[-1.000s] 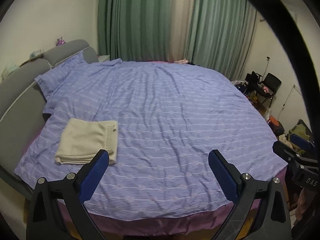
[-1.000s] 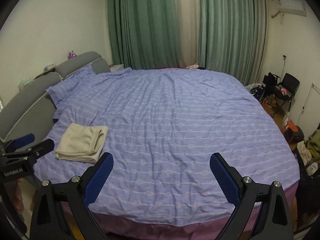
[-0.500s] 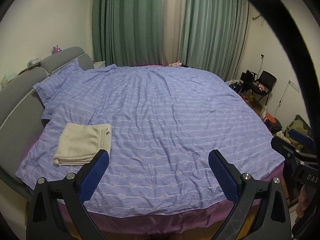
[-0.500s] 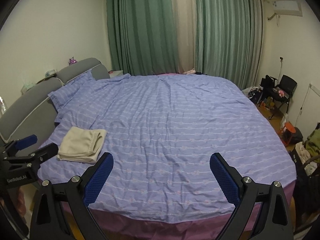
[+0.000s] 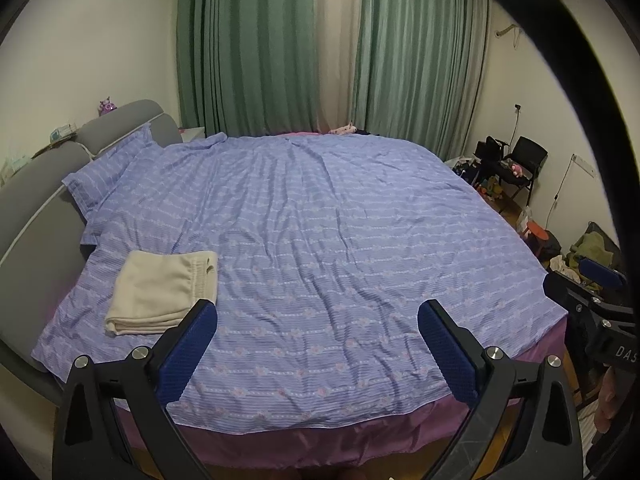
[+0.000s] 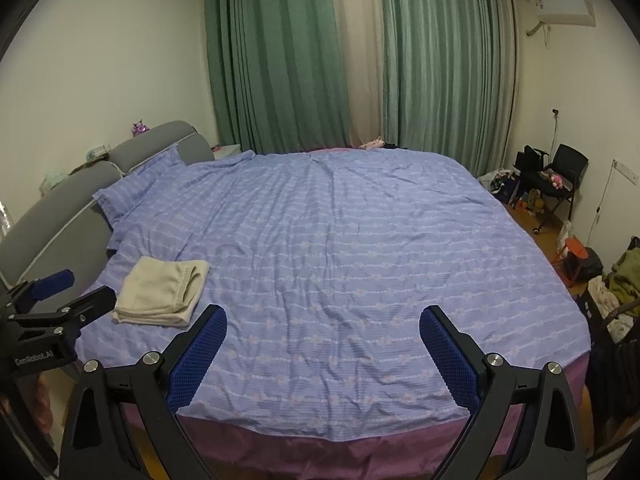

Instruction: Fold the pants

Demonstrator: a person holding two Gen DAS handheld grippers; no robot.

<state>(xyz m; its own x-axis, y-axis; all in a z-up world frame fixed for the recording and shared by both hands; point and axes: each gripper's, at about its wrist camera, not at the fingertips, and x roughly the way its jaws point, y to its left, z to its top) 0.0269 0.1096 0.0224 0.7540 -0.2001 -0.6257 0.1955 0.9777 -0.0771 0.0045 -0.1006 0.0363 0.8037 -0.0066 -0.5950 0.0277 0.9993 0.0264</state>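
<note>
Cream pants [image 5: 162,291] [image 6: 162,290] lie folded into a neat rectangle on the near left of the blue striped bedspread [image 5: 340,240] [image 6: 340,248]. My left gripper [image 5: 318,326] is open and empty, held above the foot of the bed, with the pants just beyond its left finger. My right gripper [image 6: 324,330] is open and empty as well, to the right of the pants. The left gripper also shows at the left edge of the right wrist view [image 6: 68,290], and the right gripper at the right edge of the left wrist view [image 5: 588,280].
A grey headboard [image 6: 80,196] runs along the left with a matching pillow [image 6: 136,184]. Green curtains [image 6: 304,60] hang behind the bed. A black chair [image 6: 560,176], an orange stool [image 6: 572,250] and heaped clothes [image 6: 620,280] crowd the floor on the right.
Both grippers have drawn back and up from the bed, so more of the purple bed skirt shows. The pants lie unmoved.
</note>
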